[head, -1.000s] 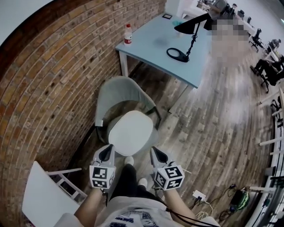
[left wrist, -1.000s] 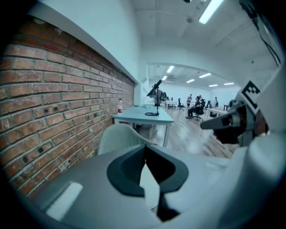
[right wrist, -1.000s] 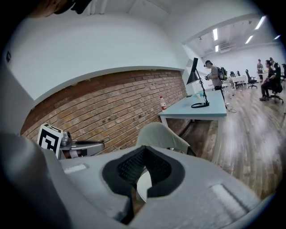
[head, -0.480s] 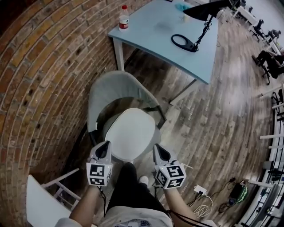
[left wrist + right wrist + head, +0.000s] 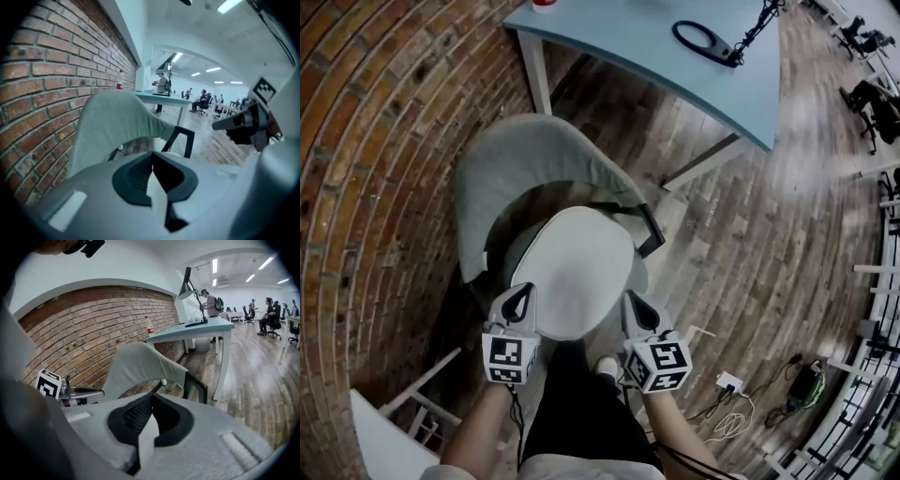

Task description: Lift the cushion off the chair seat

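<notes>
A white cushion (image 5: 572, 267) lies on the seat of a grey-backed chair (image 5: 511, 164) with a black armrest (image 5: 649, 228). My left gripper (image 5: 525, 294) is shut and empty at the cushion's front left edge. My right gripper (image 5: 630, 302) is shut and empty at its front right edge. Whether either tip touches the cushion I cannot tell. In the left gripper view the shut left gripper (image 5: 152, 165) points at the chair back (image 5: 117, 124), with the right gripper (image 5: 243, 124) alongside. In the right gripper view the shut right gripper (image 5: 151, 397) faces the chair back (image 5: 140, 363), with the left gripper (image 5: 51, 385) beside it.
A brick wall (image 5: 366, 187) runs along the left, close to the chair. A pale blue table (image 5: 656, 52) with a black lamp base (image 5: 703, 37) stands behind the chair. A white frame (image 5: 389, 427) sits at bottom left. Cables and a power strip (image 5: 728, 382) lie on the wooden floor at the right.
Both grippers have sunk and come forward to the front edge of the cushion, still shut. The head view has tipped down, so the chair fills more of the picture.
</notes>
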Demonstrator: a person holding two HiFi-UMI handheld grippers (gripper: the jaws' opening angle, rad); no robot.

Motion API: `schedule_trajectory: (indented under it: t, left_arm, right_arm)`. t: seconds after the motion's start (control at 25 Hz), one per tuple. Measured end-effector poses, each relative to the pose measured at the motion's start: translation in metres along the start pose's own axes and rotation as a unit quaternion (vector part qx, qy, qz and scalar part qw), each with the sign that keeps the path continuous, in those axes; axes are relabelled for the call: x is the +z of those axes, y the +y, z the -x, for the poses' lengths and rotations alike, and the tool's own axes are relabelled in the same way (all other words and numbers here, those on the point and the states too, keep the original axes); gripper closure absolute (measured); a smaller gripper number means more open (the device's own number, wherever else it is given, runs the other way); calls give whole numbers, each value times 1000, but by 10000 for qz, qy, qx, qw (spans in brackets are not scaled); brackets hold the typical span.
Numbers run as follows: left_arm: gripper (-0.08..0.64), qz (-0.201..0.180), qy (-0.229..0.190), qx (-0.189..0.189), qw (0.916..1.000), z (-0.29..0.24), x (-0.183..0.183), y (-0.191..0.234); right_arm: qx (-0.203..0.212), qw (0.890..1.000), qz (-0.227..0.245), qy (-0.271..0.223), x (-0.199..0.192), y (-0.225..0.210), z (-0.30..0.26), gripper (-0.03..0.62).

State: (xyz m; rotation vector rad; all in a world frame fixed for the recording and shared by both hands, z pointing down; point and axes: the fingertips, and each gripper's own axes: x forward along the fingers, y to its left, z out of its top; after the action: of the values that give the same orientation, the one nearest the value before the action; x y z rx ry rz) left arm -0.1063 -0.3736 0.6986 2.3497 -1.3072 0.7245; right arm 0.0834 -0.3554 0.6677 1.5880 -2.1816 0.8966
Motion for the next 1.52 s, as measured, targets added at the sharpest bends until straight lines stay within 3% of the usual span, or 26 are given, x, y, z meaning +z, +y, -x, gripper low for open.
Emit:
schedule_trajectory:
  t: [0.92,1.28,1.52]
  left_arm:
    - [568,260,426,336,9982,-123,-111,53]
    - [564,301,750,231,9965,-146,-139,58]
    - [418,342,1160,325,9921,-154,-159,68]
  right_arm:
    - [-647,9967,-335,352,-108,-80,-111,592]
    - [-821,9944,-409,518,-134,-99,-127,591]
    - [-892,9901,-766,763,-149,-110,-139,465]
